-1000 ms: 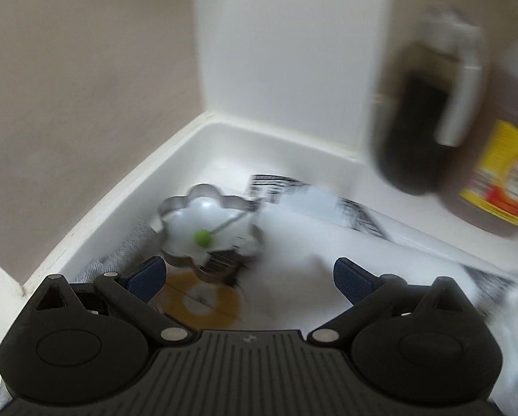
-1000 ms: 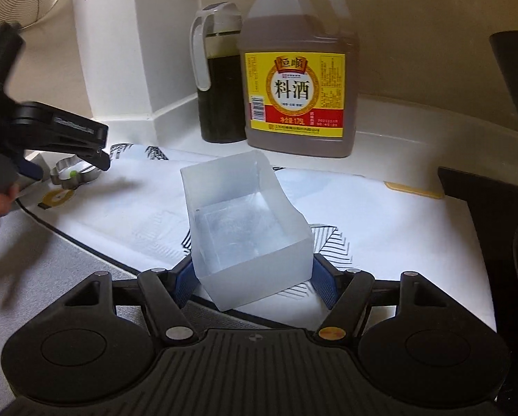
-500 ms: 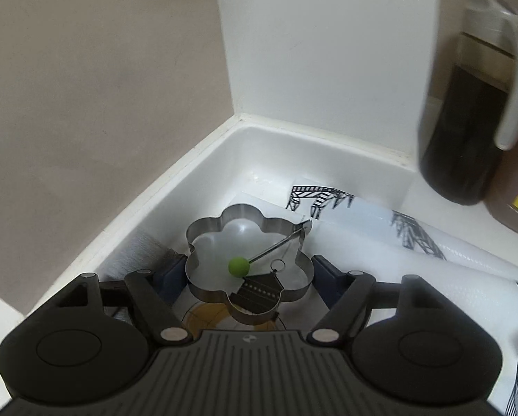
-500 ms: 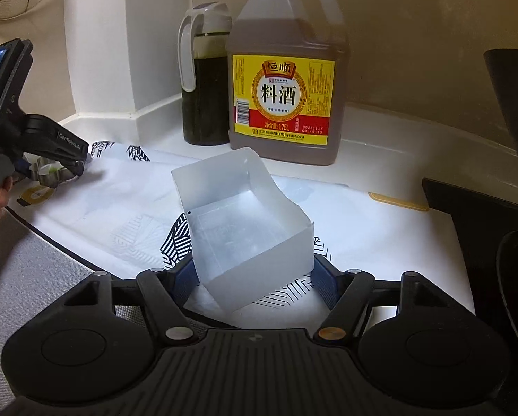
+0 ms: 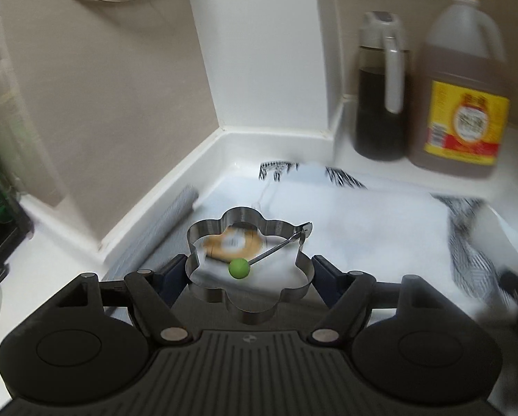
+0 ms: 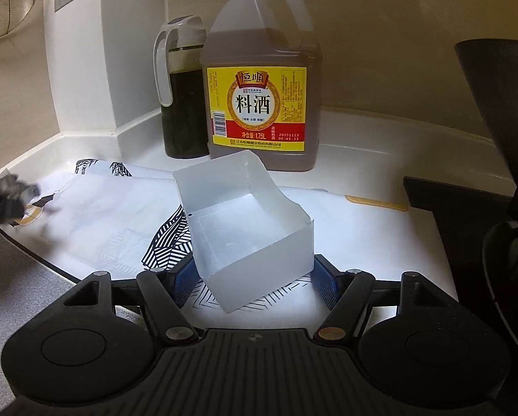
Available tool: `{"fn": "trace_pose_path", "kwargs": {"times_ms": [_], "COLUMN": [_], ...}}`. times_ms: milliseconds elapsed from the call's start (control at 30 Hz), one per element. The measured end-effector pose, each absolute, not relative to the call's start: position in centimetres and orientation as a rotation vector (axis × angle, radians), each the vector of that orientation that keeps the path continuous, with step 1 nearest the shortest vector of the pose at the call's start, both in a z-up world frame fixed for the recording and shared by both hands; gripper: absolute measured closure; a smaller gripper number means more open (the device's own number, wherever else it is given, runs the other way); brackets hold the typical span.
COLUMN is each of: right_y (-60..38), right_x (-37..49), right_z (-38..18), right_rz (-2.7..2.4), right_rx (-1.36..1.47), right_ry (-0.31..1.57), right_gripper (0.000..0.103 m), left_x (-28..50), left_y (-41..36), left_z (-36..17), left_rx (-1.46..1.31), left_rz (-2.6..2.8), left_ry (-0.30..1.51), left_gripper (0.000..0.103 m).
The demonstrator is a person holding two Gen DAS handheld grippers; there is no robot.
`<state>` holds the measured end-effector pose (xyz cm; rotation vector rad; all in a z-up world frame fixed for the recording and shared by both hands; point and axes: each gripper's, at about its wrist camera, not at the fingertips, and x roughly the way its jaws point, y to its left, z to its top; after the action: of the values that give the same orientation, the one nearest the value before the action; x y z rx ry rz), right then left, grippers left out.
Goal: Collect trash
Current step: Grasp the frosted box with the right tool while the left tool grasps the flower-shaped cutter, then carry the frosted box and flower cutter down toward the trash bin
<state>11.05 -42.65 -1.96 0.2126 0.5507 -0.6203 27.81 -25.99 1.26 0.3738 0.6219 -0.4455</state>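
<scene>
Sitting in a white counter point(image 6: 363, 159) corner, a patterned sheet point(image 6: 113, 218) is lying below two bottles. Left gripper point(image 5: 248, 270) is clamping the flower-shaped ring point(image 5: 250, 260) above it; right gripper point(image 6: 255, 277) is squeezing a plastic box point(image 6: 248, 222).

Flower-shaped ring mould point(image 5: 248, 270): bare silver steel, green knob point(image 5: 239, 268). Box point(image 6: 247, 225): translucent white. Mat point(image 6: 120, 222): white, black line-hatched leaf print. Jug point(image 6: 262, 79): amber liquid, yellow cap, yellow-and-red label. Dispenser bottle point(image 6: 182, 86): dark contents, possibly greenish-brown. Finger pads point(image 6: 323, 279): blue.
</scene>
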Motion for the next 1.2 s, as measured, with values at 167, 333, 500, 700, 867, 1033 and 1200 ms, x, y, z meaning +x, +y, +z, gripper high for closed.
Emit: {"fn": "trace_pose_path", "kwargs": {"times_ms": [167,333,500,700,867,1033,1200], "right_y": [-42.4,-42.4,-41.8,-37.3,-32.9,-31.0,-31.6], "right_x": [11.1,11.1,10.1,4.2,-2.3,-1.0,-2.6], "right_z": [-1.9,-1.8,-1.2,2.6,4.9,3.9,2.9], "right_rz": [-0.609,-0.604,-0.598,-0.551,-0.443,-0.467,-0.477], "right_rx": [0.214,0.219,0.219,0.176,0.155,-0.015,0.116], "right_ry": [0.550,0.544,0.467,0.314,0.269,0.368,0.394], "right_gripper": [0.031,0.031,0.032,0.033,0.087,0.088,0.039], "left_x": [23.3,19.4,16.0,10.5,5.4,2.2,-1.1], "left_y": [-22.8,-19.1,-14.4,-5.9,0.0,3.5,5.8], "left_z": [2.1,3.5,5.7,8.4,8.5,6.8,6.8], "left_rx": [0.374,0.372,0.340,0.326,0.315,0.254,0.197], "left_rz": [-0.445,-0.425,-0.388,-0.338,-0.301,-0.295,-0.318], "left_ry": [0.630,0.619,0.592,0.532,0.519,0.570,0.558], "left_gripper": [0.022,0.022,0.022,0.022,0.022,0.022,0.022]}}
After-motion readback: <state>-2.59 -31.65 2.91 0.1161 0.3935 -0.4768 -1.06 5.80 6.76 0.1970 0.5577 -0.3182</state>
